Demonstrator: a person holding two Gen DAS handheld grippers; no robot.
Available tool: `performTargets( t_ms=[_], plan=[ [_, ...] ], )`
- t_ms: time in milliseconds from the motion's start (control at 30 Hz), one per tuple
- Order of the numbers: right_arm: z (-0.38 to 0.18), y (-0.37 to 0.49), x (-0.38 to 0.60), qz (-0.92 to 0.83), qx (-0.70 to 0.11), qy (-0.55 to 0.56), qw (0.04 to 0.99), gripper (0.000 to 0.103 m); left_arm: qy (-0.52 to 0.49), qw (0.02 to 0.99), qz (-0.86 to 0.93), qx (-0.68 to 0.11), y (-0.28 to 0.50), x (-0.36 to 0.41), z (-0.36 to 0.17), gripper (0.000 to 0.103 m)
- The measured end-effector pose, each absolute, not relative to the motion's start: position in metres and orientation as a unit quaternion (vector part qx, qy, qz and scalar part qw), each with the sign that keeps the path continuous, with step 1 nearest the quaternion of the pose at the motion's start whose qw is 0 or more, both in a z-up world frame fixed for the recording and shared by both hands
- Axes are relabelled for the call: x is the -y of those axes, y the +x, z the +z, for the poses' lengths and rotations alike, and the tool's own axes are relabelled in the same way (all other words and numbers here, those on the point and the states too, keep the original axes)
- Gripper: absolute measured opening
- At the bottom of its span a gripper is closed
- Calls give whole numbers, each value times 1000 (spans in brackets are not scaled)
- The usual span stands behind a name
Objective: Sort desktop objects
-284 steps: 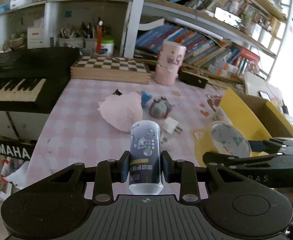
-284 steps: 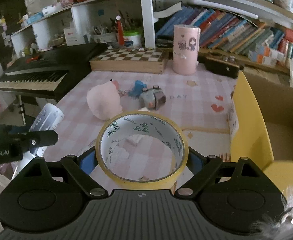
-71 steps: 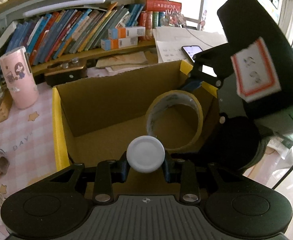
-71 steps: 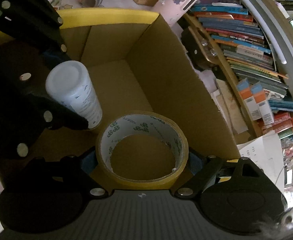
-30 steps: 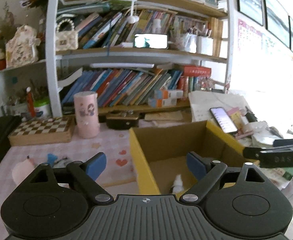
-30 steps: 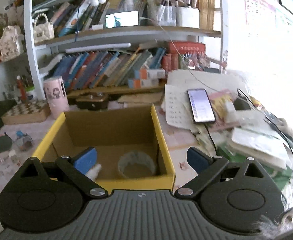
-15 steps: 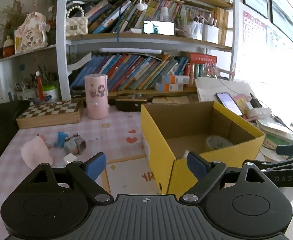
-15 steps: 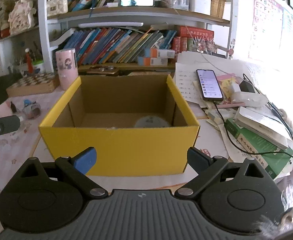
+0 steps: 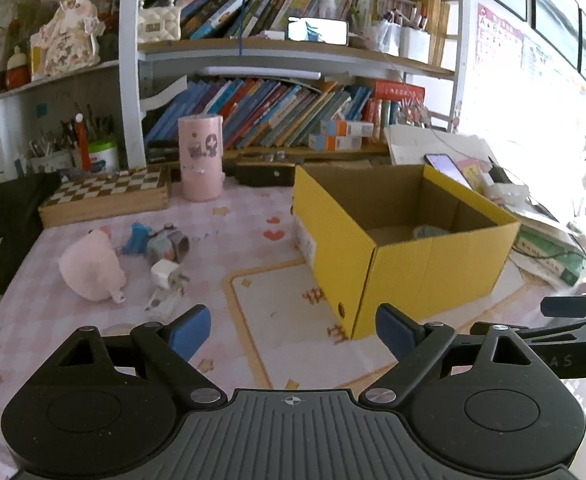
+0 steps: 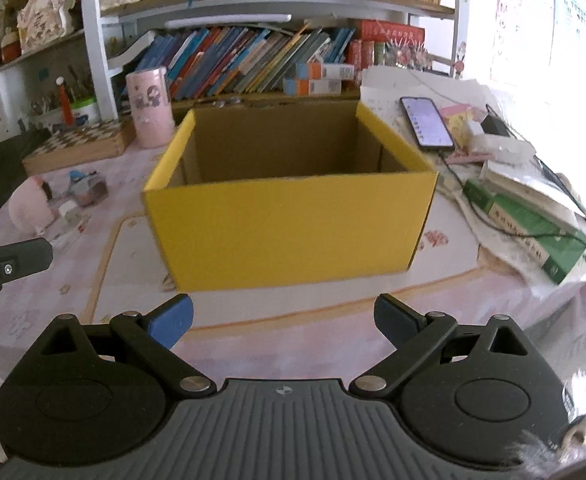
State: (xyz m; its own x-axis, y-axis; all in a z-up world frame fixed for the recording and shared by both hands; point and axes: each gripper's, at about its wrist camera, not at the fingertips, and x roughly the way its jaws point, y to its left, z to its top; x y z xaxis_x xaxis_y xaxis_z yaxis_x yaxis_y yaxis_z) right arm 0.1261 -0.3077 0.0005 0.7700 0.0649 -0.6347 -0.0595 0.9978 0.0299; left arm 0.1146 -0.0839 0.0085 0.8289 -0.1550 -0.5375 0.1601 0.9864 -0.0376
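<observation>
The yellow cardboard box [image 9: 405, 248] is standing open on the table [image 9: 285, 344], which is wearing a pink checked cloth. From the left wrist view a pale round thing [image 9: 429, 232], probably the tape roll, is lying on the bottom of the box near its far right corner; the rest of the bottom is hiding behind the front wall. From the right wrist view the box [image 10: 289, 224] is showing only its yellow front wall and brown inner walls, so I cannot tell from there what is inside.

The left claw [image 9: 293, 330] is hanging over the table in front of the box, its jaws are standing wide apart and nothing is between them. The right claw [image 10: 283, 320] is also gaping wide and holding nothing, and it is facing the front wall of the box.

To the left of the box, well apart from it, the unsorted things are lying together on the cloth: a pink plush toy [image 9: 91, 272], a small blue figure [image 9: 137, 238], a grey toy [image 9: 167, 244] just beside it, and a white charger plug [image 9: 165, 274] near them.

A pink cylinder container [image 9: 200, 158] is standing upright behind them, beside a chessboard box [image 9: 105, 196]. A phone [image 10: 427, 122] is lying to the right of the box, on papers.
</observation>
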Motion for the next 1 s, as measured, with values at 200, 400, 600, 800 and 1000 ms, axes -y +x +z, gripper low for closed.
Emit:
performTargets(
  t_ms=[200, 400, 600, 800, 1000],
  plan=[
    [0, 101, 281, 33, -342, -4, 939, 98, 10, 953, -92, -288, 97, 65, 8, 92],
    [-2, 75, 261, 24, -345, -4, 938, 98, 10, 950, -103, -294, 79, 48, 6, 93],
    [-4, 55, 243, 21, -351, -3, 936, 98, 13, 948, -110, -299, 63, 33, 3, 93],
    [-9, 42, 225, 30, -363, -3, 931, 98, 16, 945, -109, -307, 51, 18, 1, 94],
    [-15, 35, 202, 49, -375, -6, 926, 98, 18, 942, -97, -320, 40, 0, -4, 96]
  ],
)
